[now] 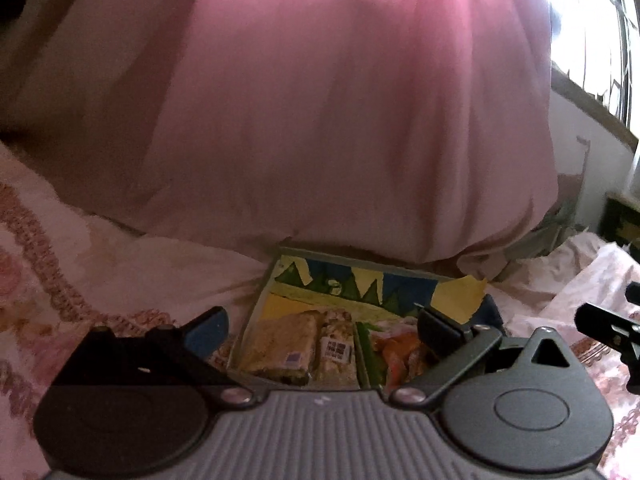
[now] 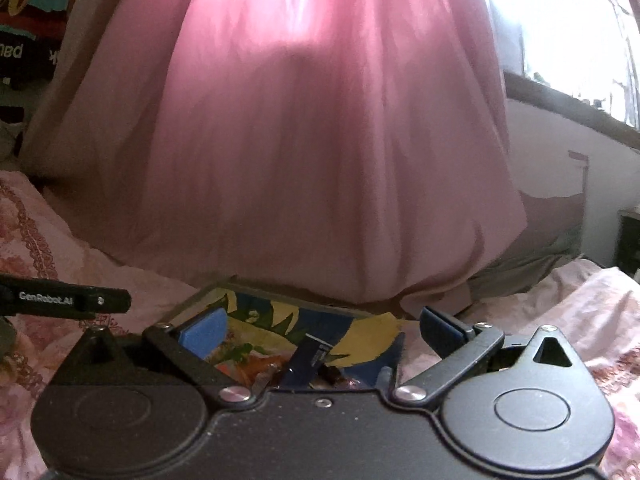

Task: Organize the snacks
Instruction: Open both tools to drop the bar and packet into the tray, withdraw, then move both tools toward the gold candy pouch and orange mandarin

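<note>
While both claws hang low over the bed, a shallow grey-rimmed tray with a blue, yellow and green printed liner (image 1: 352,292) is seen lying on the pink floral bedspread (image 1: 60,280), close against the hanging pink curtain (image 1: 320,120). In the tray, two clear-wrapped oat bars with barcode labels (image 1: 304,344) lie side by side in the left compartment, and an orange-printed snack packet (image 1: 396,352) lies just right of a divider. A dark blue wrapped snack (image 2: 308,360) is seen leaning at the tray's near edge in the right wrist view. The left claw (image 1: 320,328) is held apart and empty above the bars; the right claw (image 2: 320,332) is likewise spread wide, with nothing between its pads.

The soft, rumpled bedspread is judged the main risk: the tray could be tipped or pushed under the curtain if pressed at one edge, and slick wrappers could slip from a grip. The two claws, held near each other, could collide. Bright window glare (image 2: 560,20) at the right washes out detail.
</note>
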`<state>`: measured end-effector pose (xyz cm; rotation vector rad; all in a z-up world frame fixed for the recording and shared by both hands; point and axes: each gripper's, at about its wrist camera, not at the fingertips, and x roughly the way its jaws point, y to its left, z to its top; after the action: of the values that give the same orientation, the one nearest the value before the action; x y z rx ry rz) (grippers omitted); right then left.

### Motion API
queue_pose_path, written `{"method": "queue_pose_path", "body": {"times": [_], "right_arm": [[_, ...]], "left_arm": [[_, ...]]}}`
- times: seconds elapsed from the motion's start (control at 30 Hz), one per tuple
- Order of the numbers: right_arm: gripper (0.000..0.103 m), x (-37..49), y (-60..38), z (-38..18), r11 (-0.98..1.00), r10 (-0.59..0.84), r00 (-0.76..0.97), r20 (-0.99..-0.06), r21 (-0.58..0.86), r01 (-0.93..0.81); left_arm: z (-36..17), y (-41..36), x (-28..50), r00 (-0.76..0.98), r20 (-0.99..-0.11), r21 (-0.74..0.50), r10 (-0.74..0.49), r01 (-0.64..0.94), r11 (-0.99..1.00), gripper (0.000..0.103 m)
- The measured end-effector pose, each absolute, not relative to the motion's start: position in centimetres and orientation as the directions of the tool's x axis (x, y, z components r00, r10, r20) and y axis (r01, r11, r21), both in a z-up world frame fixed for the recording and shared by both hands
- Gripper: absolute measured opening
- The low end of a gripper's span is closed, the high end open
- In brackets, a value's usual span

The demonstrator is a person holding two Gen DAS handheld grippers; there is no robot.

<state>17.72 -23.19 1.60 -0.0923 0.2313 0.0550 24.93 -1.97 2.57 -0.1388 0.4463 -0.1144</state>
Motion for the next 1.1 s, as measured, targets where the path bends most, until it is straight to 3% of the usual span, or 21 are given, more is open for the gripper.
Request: {"method": "queue_pose_path", "body": {"times": [0.27,0.53,0.8,1.1], "right_arm": [[0.102,12.4,-24.0,1.1,0.999,0.027,0.959,-0.281,-0.033,-0.037],[0.102,7.7,-24.4,-0.4,1.000,-0.006,0.915,-0.404,-0.009,0.003],[0.102,4.7,-24.2,-0.8,0.998,-0.063,0.902,-0.427,-0.016,0.062],[0.102,5.5,-24.7,-2.8,0.995,-0.053,0.800,-0.598,0.040,0.096]], "left_arm": [[3.2,-2.7,19.0,0.905,-0.401,-0.137,-0.144,0.097,0.986,0.103],[1.6,-4.0,14.6,0.860,-0.476,-0.099,-0.182,0.153,0.983,0.103],[0.9,-4.7,11.3,0.850,-0.496,-0.048,-0.176,0.176,0.983,0.103],[-0.3,-5.1,10.6,0.807,-0.576,0.004,-0.131,0.163,0.987,0.103]]}}
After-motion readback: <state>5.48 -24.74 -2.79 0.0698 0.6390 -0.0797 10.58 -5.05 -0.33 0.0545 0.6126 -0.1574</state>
